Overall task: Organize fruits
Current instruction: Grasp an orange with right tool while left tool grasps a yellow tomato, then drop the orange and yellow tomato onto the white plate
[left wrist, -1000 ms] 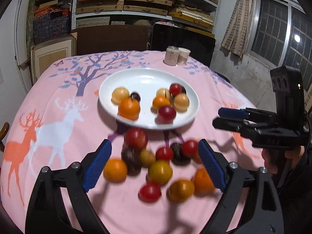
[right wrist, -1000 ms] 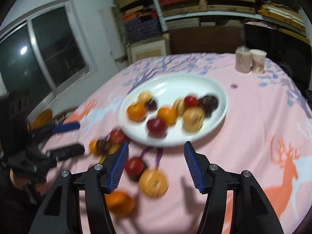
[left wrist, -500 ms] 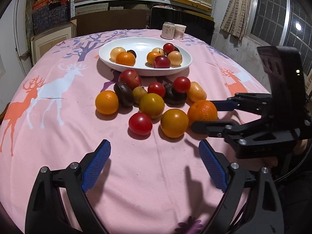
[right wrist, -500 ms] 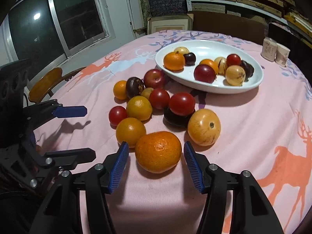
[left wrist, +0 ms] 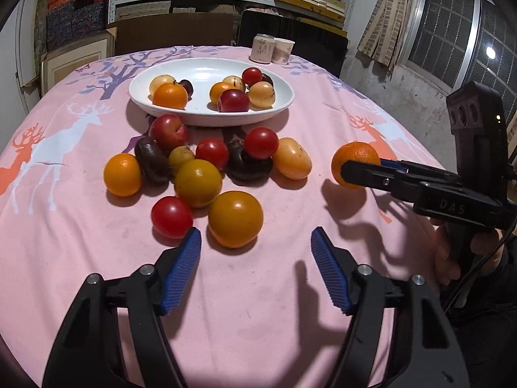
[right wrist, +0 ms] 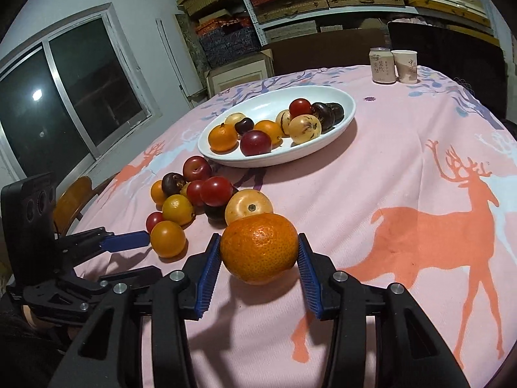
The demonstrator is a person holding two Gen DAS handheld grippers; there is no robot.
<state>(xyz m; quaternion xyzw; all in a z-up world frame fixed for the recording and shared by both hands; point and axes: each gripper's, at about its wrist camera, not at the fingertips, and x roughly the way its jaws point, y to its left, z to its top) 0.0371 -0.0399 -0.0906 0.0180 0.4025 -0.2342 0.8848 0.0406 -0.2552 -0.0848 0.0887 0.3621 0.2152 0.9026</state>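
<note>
The job looks partly done: about eight fruits lie in the white plate [left wrist: 284, 103] at 12 o'clock on the desk [left wrist: 80, 252], while roughly a dozen wait in a loose cluster [left wrist: 197, 168] in front of it. The right claw [right wrist: 259, 252] pinches an orange mandarin [right wrist: 259, 247], seemingly lifted just off the cloth; being near round, it shows no clear long axis or heading. The left claw [left wrist: 255, 258] hangs spread and empty, an orange-yellow fruit [left wrist: 235, 218] at its 12 o'clock.
</note>
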